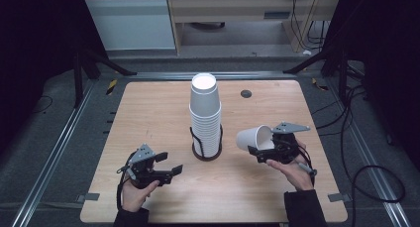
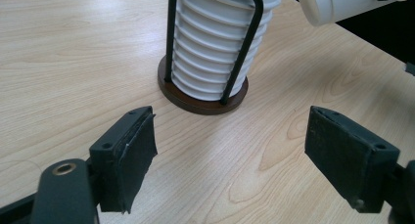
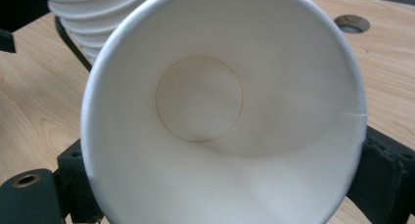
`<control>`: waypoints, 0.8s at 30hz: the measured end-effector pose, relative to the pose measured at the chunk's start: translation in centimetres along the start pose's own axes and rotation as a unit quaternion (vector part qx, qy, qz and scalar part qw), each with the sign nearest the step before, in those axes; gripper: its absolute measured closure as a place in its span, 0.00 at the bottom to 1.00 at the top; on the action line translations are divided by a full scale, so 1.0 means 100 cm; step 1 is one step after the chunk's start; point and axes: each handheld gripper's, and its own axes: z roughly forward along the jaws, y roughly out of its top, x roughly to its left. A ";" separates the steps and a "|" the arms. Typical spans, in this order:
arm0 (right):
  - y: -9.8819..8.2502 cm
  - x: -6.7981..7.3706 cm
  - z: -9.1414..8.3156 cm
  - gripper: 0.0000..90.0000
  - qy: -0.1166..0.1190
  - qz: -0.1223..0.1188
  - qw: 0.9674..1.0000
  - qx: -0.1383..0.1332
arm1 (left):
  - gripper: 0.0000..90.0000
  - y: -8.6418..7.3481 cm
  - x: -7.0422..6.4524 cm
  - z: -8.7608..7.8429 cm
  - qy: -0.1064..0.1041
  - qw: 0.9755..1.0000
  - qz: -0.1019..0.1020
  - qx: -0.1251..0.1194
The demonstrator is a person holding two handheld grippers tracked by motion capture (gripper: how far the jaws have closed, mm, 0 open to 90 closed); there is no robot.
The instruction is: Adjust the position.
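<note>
The single white paper cup (image 1: 253,137) is held clear of the table, right of centre, lying on its side with its base pointing left toward the stack. The right gripper (image 1: 265,148) grasps it at the mouth end; in the right gripper view the black jaws sit on either side of the cup wall (image 3: 220,116), and the open mouth faces that camera, showing the round bottom and a side seam.

Just left of the cup stands the tall stack of white ribbed paper cups (image 1: 205,119), nested upside down inside a black wire holder on a round dark-brown base (image 2: 203,100), at the middle of the light wooden table (image 1: 148,108).

The left gripper (image 1: 163,170) rests near the front left, jaws released and spread wide with nothing between them, pointing at the holder base.

Progress, as a judgement: one cup is separate from the stack and in hand. Whether it is going onto the stack or coming away from it cannot be told. No loose cups stand on the table.

No brand, label or writing is legible on the cups, holder or grippers.

A small dark round grommet (image 1: 246,93) sits in the far table surface.
</note>
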 end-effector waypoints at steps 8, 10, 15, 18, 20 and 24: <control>0.006 -0.009 0.000 0.10 -0.025 0.003 1.000 0.012 | 0.20 -0.001 0.003 -0.004 0.020 1.000 -0.010 -0.001; 0.007 -0.011 -0.001 0.10 -0.029 0.005 1.000 0.012 | 0.20 -0.001 0.004 -0.004 0.023 1.000 -0.010 0.000; 0.010 -0.016 -0.006 0.10 -0.038 0.008 0.999 0.013 | 0.20 0.000 0.006 -0.006 0.026 1.000 -0.014 0.000; 0.012 -0.020 -0.008 0.10 -0.044 0.016 0.999 0.015 | 0.20 0.000 0.007 -0.007 0.032 0.999 -0.018 0.003; 0.013 -0.022 -0.008 0.10 -0.057 0.014 0.998 0.021 | 0.20 0.000 0.007 -0.007 0.035 0.999 -0.018 0.001; 0.014 -0.024 -0.009 0.10 -0.064 0.017 0.997 0.025 | 0.21 -0.003 0.007 -0.005 0.048 0.999 -0.019 0.010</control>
